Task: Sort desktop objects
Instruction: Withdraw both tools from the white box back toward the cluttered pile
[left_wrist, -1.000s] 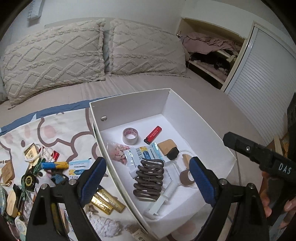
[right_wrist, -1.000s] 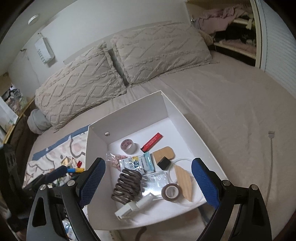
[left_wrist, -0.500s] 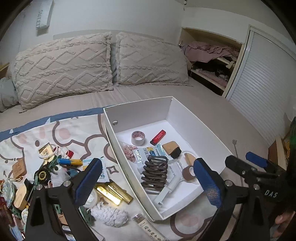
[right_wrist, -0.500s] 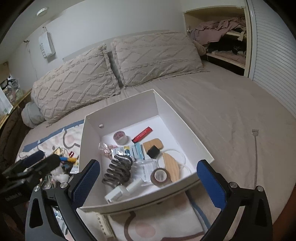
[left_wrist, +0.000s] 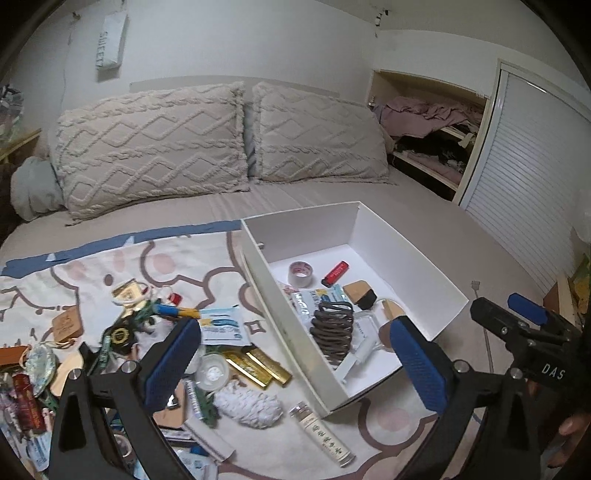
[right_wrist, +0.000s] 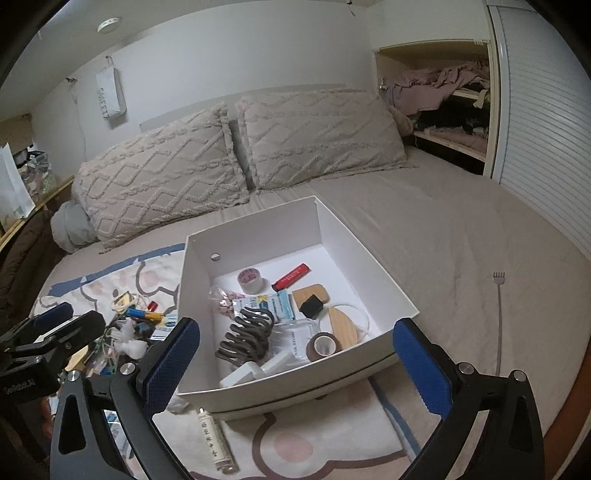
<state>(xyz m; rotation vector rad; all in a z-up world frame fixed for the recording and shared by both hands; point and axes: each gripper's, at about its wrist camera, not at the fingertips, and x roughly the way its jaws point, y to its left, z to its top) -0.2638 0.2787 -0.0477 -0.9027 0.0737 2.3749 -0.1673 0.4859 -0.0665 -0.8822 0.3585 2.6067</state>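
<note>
A white box (left_wrist: 406, 251) sits on the bed and holds a brown claw hair clip (left_wrist: 332, 328), a red lighter (left_wrist: 335, 273), a clear tape roll (left_wrist: 301, 273), a brown tape roll (right_wrist: 323, 345) and a wooden piece (right_wrist: 341, 326). Left of the box, loose clutter lies on a patterned blanket (left_wrist: 110, 258): gold bars (left_wrist: 258, 365), a blue and yellow pen (left_wrist: 177, 312), a white knitted item (left_wrist: 247, 402) and a printed tube (left_wrist: 325, 435). My left gripper (left_wrist: 293, 330) hangs open and empty near the box's near left corner. My right gripper (right_wrist: 295, 332) is open and empty before the box's near wall.
Two textured pillows (left_wrist: 155, 147) lie at the head of the bed. A back scratcher (right_wrist: 498, 295) rests on the sheet right of the box. An open shelf with clothes (left_wrist: 428, 122) and a slatted door (left_wrist: 524, 177) stand at the right.
Both grippers have drawn back from the box and lifted a little, and their jaws have spread wider. More of the clutter and the blanket in front of the box shows now.
</note>
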